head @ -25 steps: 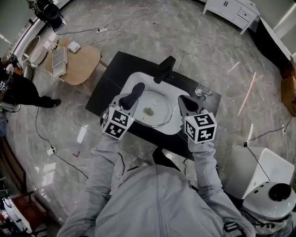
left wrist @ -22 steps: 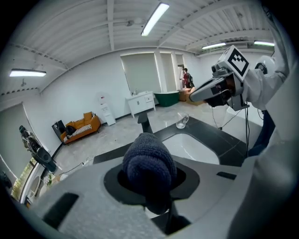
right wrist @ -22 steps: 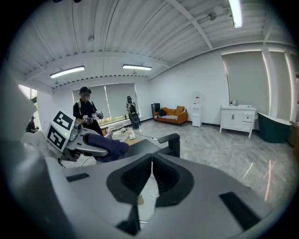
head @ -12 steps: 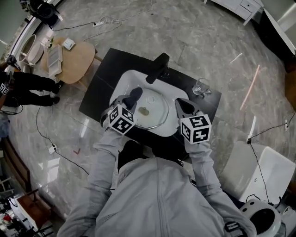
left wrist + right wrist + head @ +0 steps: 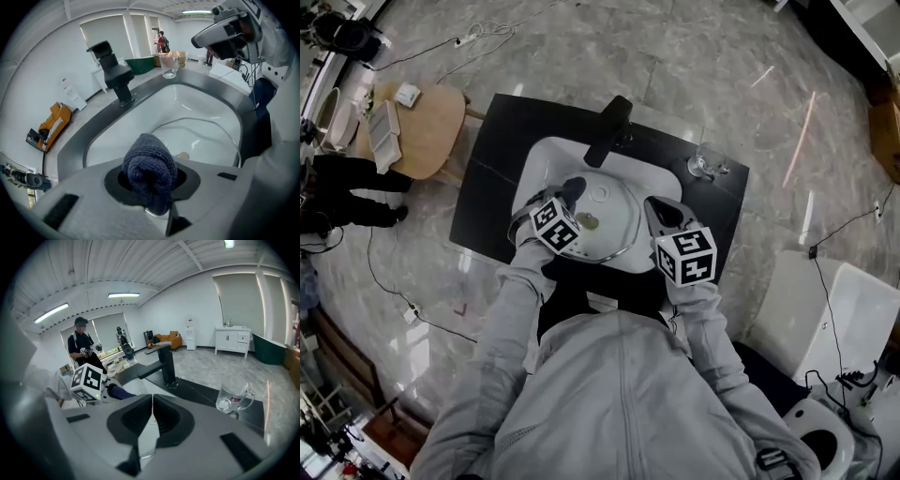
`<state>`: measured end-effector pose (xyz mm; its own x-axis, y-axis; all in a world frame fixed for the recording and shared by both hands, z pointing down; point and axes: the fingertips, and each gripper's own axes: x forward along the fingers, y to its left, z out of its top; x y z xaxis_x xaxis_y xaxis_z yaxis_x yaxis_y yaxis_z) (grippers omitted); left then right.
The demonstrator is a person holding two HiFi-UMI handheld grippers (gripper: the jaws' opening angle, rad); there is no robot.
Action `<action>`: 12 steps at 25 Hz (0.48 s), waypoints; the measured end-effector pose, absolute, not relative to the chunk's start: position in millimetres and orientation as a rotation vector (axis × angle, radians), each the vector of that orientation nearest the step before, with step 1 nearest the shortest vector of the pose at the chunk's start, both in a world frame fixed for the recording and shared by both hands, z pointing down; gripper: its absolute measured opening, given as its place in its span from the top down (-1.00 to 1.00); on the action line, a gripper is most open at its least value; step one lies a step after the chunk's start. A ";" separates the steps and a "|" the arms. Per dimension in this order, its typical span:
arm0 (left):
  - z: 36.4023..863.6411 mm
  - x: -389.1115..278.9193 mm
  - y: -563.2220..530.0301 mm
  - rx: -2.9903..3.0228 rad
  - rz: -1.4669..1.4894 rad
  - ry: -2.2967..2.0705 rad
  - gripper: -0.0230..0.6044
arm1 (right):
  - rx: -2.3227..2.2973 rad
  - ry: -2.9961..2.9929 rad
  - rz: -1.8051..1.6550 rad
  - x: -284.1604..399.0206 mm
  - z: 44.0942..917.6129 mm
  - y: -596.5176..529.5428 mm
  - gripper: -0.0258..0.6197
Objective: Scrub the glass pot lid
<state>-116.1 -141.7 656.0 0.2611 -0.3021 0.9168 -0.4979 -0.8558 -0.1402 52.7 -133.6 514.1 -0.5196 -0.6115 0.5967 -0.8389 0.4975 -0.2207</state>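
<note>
The glass pot lid (image 5: 617,228) lies in the white sink (image 5: 546,155), with a brownish smear (image 5: 589,222) near its knob (image 5: 600,194). My left gripper (image 5: 572,189) is shut on a rolled dark blue cloth (image 5: 150,168), which hangs over the lid's left part (image 5: 206,136) beside the smear. At the lid's right edge my right gripper (image 5: 654,212) is shut, with the thin glass rim (image 5: 146,446) showing between its jaws. In the right gripper view my right gripper (image 5: 152,416) looks across at the cloth (image 5: 123,392) and the left gripper's marker cube (image 5: 88,380).
A black faucet (image 5: 607,129) stands at the sink's far side and reaches over the basin. A clear glass mug (image 5: 708,161) sits on the black counter (image 5: 492,187) at the far right. A person (image 5: 80,345) stands in the background.
The left gripper has carried the cloth a little to the right, nearer the lid's knob. The right gripper has stayed at the lid's right rim. The head view has shifted.
</note>
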 end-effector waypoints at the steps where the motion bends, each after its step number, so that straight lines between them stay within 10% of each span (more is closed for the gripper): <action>1: 662.2 -117.2 -145.7 2.347 1.650 -0.735 0.65 | 1.201 -2.290 0.691 50.2 517.6 -135.2 0.83; 12: 730.6 -122.5 -183.1 2.336 1.743 -0.608 0.65 | 1.245 -2.188 0.811 29.4 551.7 -132.1 0.83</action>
<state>-122.5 -183.1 730.6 0.2366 -0.2225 0.9458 -0.4141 -0.9037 -0.1090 29.4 -132.1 551.7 -0.4630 -0.5854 0.6656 -0.8778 0.4070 -0.2526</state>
